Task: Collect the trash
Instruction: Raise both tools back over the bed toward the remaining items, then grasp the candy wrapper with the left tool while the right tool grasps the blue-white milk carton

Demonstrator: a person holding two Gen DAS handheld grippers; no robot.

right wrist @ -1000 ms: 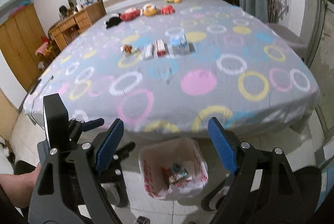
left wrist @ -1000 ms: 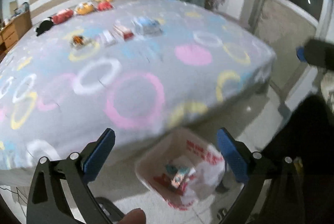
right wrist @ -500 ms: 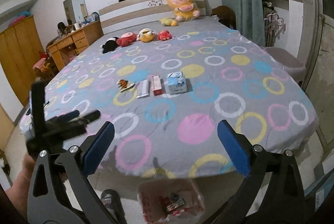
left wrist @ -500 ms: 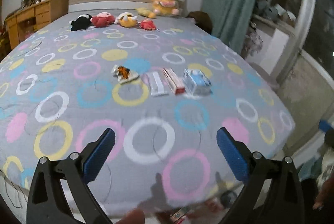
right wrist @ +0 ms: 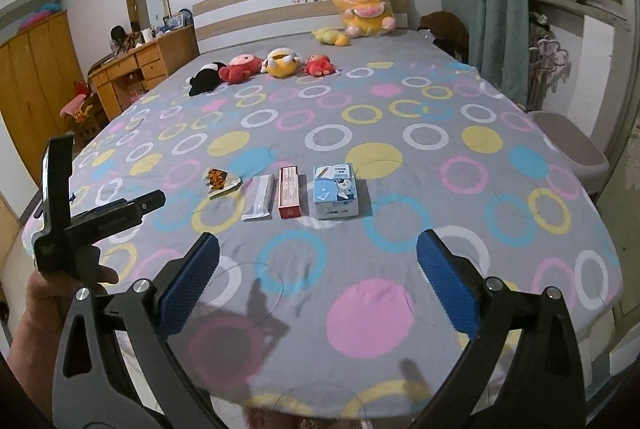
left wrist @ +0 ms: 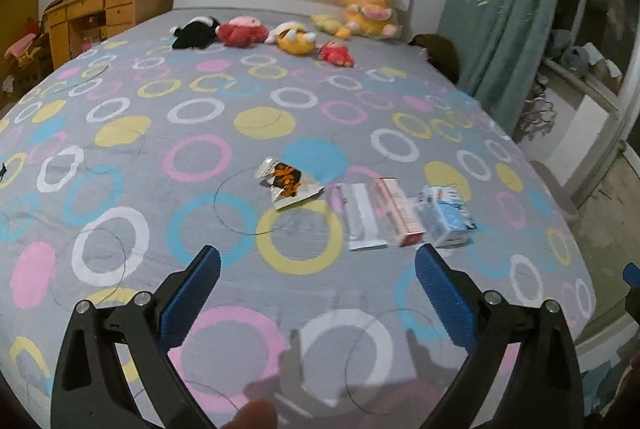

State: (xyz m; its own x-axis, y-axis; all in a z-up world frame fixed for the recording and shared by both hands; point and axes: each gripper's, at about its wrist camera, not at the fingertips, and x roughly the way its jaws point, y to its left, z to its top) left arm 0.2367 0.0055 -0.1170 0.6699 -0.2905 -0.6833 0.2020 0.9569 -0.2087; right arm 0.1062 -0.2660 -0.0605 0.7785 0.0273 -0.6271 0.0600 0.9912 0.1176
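Several pieces of trash lie in a row on the grey bedspread with coloured rings. From left: an orange snack wrapper (left wrist: 287, 184) (right wrist: 221, 180), a white flat packet (left wrist: 361, 216) (right wrist: 259, 197), a red box (left wrist: 399, 211) (right wrist: 290, 192), and a blue carton (left wrist: 446, 216) (right wrist: 335, 191). My left gripper (left wrist: 316, 291) is open and empty above the bed, short of the row. My right gripper (right wrist: 318, 283) is open and empty, also short of the row. The left gripper also shows in the right wrist view (right wrist: 92, 221), at the left edge.
Plush toys (right wrist: 260, 67) line the far side of the bed, with a large yellow one (right wrist: 362, 5) at the headboard. A wooden dresser (right wrist: 138, 69) and wardrobe stand left. A green curtain (right wrist: 480, 1) and a padded stool (right wrist: 568, 145) are on the right.
Both grippers have risen and tilted up from the floor bin toward the bed. The bin has dropped out of sight. The trash row now sits closer in both views.
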